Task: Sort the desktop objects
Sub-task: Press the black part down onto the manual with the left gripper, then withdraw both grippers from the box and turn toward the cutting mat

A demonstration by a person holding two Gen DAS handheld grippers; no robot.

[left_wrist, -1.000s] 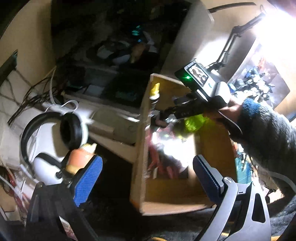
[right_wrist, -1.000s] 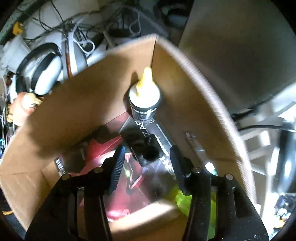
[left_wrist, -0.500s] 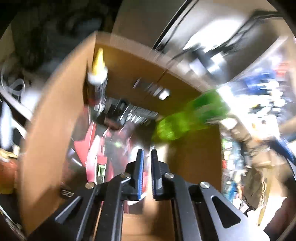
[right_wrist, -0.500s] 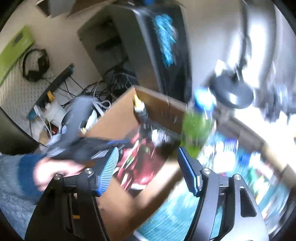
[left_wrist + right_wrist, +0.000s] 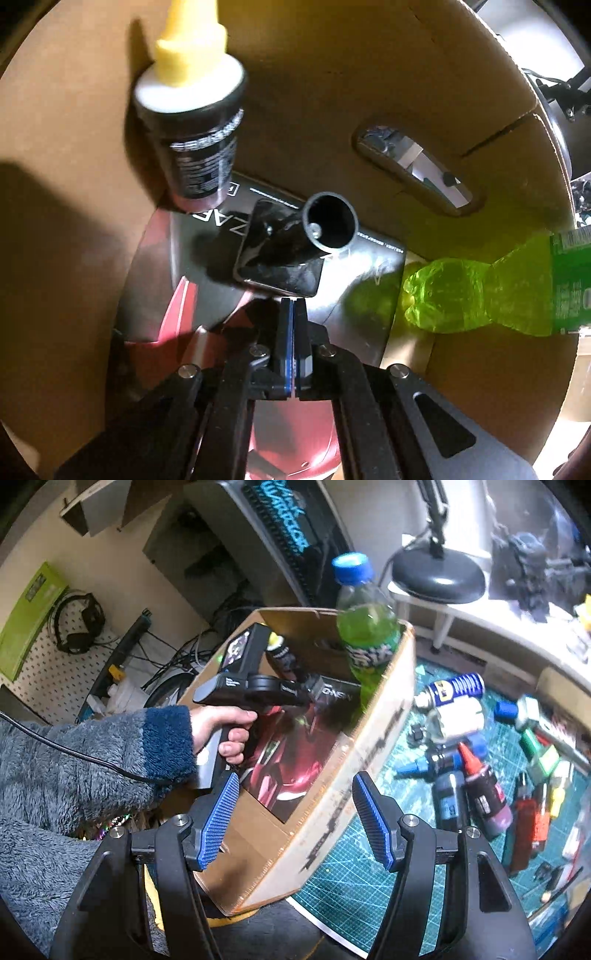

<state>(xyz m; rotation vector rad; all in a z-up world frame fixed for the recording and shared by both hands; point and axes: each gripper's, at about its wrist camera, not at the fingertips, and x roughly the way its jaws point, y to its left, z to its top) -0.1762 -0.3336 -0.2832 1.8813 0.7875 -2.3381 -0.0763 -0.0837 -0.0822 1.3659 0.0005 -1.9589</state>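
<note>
Left wrist view: the left gripper [image 5: 291, 310] was inside the cardboard box [image 5: 74, 110], its blue-padded fingers [image 5: 284, 343] pressed together with nothing between them. Just ahead of the fingertips lay a small black device with a tube-shaped end [image 5: 291, 251], resting on a glossy red and black package [image 5: 221, 295] that covered the box floor. A dark bottle with a yellow nozzle [image 5: 192, 110] stood in the far left corner against the box wall. A green soda bottle [image 5: 498, 291] leaned in the right side of the box, its base near the package edge. An oval handle cut-out [image 5: 413, 173] showed in the far wall.

Right wrist view: the right gripper [image 5: 291, 819] hovered outside and above the near corner of the box [image 5: 332, 812], its fingers [image 5: 218, 819] spread wide apart and holding nothing. The person's left hand [image 5: 221, 731], in a fuzzy blue-grey sleeve [image 5: 92, 768], gripped the handle of the left gripper's body [image 5: 251, 686], which reached down into the box. The green soda bottle [image 5: 369, 635], with a blue cap, stood tilted in the far right corner of the box. The box sat on a green cutting mat [image 5: 369, 878]. To the right on the mat lay a cluster of small bottles [image 5: 465, 775], well apart from the box. A black lamp base [image 5: 437, 576] stood on a white shelf behind.
</note>
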